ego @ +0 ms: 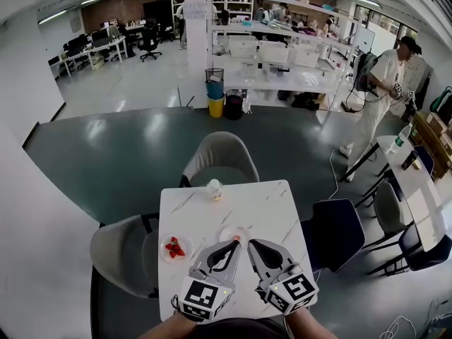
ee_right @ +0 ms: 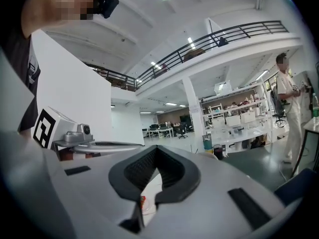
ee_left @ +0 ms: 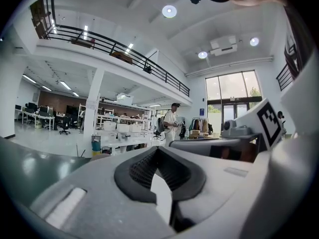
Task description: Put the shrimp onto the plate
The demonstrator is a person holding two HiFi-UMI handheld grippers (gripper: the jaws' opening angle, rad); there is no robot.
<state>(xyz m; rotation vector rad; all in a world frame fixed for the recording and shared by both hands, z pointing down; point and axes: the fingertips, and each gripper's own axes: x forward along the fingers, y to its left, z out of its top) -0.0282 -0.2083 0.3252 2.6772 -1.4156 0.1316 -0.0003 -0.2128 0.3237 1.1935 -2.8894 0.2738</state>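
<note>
White desk, grey-veined. What lies on it?

– Red shrimp in a small dish at the lower left of the desk, in the head view. The plate is right of the dish, near the desk's middle, and has no shrimp on it. A pale cup stands at the far edge.

– Where are you?

– My left gripper and right gripper lie side by side at the bottom centre of that frame, tips close together and pointing at the plate. The left tips reach its near rim; I cannot tell whether they touch it.

– And the jaws?

– Clenched on both, with nothing in them. In the left gripper view the dark ribbed pads meet at their tips, and only white desk shows through the gap behind. The right gripper view reads the same, apart from a red speck low in the gap, too small to name.

– Anything round the desk?

– A grey chair at the far side. A person stands at the upper right.
</note>
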